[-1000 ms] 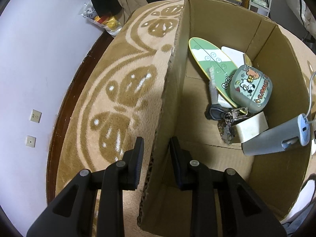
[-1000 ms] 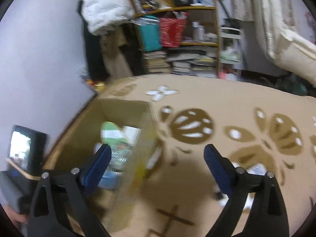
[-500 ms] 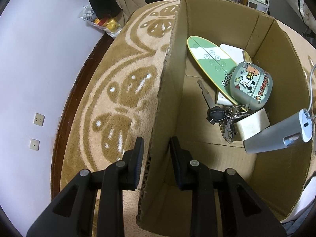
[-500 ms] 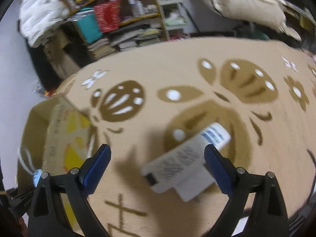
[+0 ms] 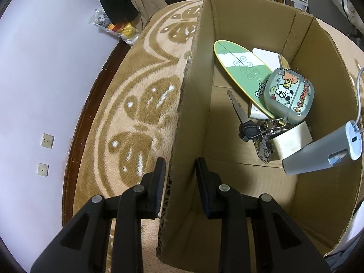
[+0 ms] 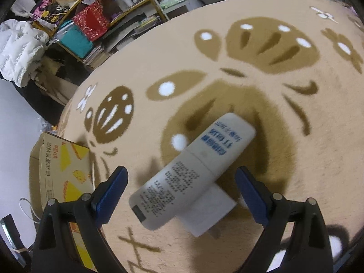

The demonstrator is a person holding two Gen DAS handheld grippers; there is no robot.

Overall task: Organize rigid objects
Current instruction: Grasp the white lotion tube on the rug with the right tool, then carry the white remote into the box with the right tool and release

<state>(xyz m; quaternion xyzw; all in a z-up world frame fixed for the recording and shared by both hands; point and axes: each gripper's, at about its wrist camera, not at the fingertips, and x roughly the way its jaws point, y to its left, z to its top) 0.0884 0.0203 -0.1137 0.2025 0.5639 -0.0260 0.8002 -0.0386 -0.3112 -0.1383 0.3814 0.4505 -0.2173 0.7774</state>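
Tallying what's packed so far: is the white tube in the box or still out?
Out. The white tube lies on the rug, between the open right gripper's fingers, apart from the box.

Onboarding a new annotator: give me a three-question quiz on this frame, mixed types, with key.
1. True or false: the left gripper has its jaws on either side of the cardboard box wall.
2. Multiple choice: the white tube lies (A) in the box, (B) on the carpet between the open jaws of the right gripper, (C) on a shelf.
3. Fill in: the cartoon-printed case rests partly on the green and white ______.

Key: 1 true; 2 B; 3 board.
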